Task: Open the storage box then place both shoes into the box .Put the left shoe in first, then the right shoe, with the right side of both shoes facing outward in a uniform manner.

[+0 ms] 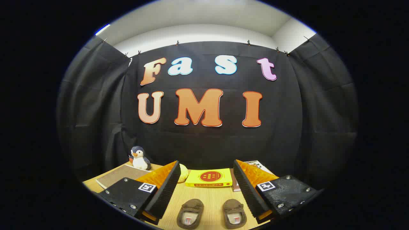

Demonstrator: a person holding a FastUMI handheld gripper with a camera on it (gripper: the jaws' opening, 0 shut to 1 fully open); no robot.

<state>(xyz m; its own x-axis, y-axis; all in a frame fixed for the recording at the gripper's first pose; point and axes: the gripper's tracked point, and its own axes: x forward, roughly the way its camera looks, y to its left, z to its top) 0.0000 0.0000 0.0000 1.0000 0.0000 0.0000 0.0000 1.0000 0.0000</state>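
Gripper [206,188] hangs above the wooden table [207,198], jaws spread wide — two brown moccasin slippers, left [190,213] and right [235,213], side by side between the fingers, yellow book [209,178] beyond.

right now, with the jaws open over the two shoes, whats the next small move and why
Probably pan around to find the storage box. The gripper is open and empty, both shoes sit untouched on the table between its fingers, and the box must be opened first.
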